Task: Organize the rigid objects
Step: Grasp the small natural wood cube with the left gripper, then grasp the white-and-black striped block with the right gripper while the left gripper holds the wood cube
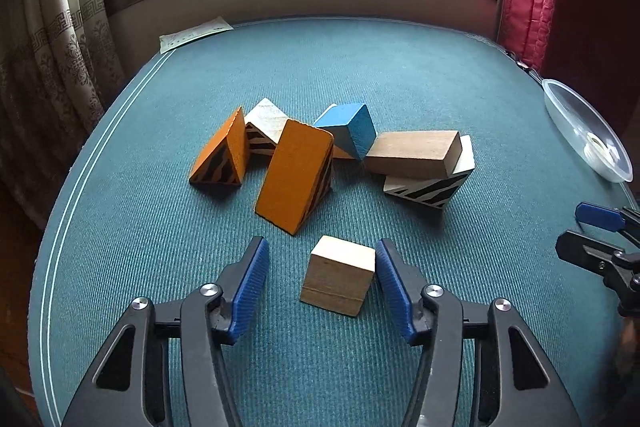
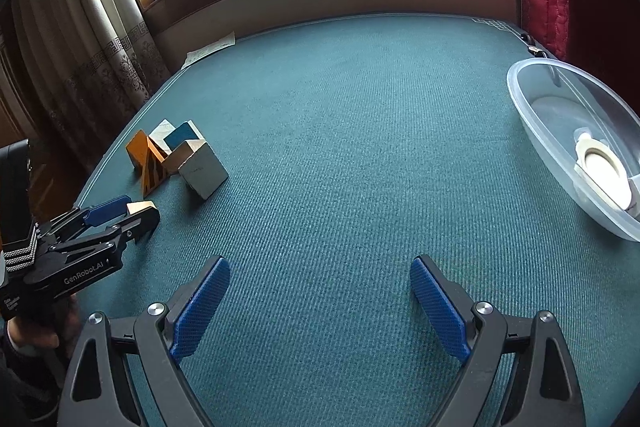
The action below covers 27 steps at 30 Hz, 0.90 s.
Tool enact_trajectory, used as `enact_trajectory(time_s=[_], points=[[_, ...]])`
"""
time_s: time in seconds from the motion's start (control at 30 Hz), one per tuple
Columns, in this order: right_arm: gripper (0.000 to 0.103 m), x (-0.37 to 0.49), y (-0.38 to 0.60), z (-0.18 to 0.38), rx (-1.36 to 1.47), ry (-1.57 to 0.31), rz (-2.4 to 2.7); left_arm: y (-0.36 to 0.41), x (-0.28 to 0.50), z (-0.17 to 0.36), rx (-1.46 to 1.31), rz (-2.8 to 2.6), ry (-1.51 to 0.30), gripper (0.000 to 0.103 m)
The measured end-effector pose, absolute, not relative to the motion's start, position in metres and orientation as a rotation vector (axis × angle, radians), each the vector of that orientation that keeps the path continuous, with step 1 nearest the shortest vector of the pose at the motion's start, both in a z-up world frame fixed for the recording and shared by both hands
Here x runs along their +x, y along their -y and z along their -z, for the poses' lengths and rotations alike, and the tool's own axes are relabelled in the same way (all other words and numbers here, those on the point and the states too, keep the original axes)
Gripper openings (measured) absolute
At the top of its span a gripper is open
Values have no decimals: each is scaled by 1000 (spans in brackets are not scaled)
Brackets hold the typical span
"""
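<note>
While the plain wooden cube (image 1: 339,274) sits on the green counter (image 1: 400,75) near the camera, the left gripper (image 1: 320,263) brackets it with its jaws partly closed: the right blue pad (image 1: 394,281) lies against the cube's right face, and the left blue pad (image 1: 250,285) stands clear of it with bare cloth in between. The cube is not clamped. In the right wrist view the same gripper (image 2: 134,213) shows from the side at the left edge, with a pale corner of the cube (image 2: 140,205) peeking between its fingers and a hand (image 2: 36,337) under its handle.

Just beyond the cube lies the loose pile. An orange wedge (image 1: 294,177) with black stripes on its side leans nearest, and a smaller orange striped wedge (image 1: 220,155) lies to its left. Behind them sit a white striped block (image 1: 264,131) and a tilted blue cube (image 1: 350,131). To the right a brown block (image 1: 414,153) rests on a white block with black zebra stripes (image 1: 426,189).

The right gripper (image 2: 320,303) hangs over bare counter well to the right of the pile, its jaws spread wide and holding nothing. A clear plastic bowl (image 2: 532,95) stands at the far right with a roll of pale tape (image 2: 604,167) inside.

White lettering on the left gripper's black body reads "GenRobot.AI" (image 2: 84,277). A printed paper sheet (image 1: 196,33) lies at the counter's far left edge; its marks are too small to read.
</note>
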State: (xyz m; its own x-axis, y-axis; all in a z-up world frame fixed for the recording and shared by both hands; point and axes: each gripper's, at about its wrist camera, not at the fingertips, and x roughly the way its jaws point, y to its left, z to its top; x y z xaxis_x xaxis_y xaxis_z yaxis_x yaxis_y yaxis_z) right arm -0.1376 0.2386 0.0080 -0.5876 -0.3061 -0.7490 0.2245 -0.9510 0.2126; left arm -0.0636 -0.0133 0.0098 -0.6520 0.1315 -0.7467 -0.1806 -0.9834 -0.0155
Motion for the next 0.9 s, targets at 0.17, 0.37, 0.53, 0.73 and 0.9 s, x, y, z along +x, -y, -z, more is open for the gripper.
enact_trajectory(time_s=[0.17, 0.37, 0.53, 0.73, 0.9], points=[[94, -141, -231, -7, 1239, 113, 2542, 13, -62, -11, -1202, -2691, -75, 42], [94, -146, -220, -8, 1233, 88, 2522, 17, -59, -11, -1195, -2681, -22, 35], [94, -154, -207, -9, 1215, 64, 2493, 18, -54, -12, -1191, -2685, -7, 35], [94, -166, -187, -9, 1179, 12, 2457, 22, -51, -11, -1193, -2694, 18, 35], [88, -178, -170, -11, 1143, -38, 2440, 25, -50, -11, -1193, -2700, 42, 35]])
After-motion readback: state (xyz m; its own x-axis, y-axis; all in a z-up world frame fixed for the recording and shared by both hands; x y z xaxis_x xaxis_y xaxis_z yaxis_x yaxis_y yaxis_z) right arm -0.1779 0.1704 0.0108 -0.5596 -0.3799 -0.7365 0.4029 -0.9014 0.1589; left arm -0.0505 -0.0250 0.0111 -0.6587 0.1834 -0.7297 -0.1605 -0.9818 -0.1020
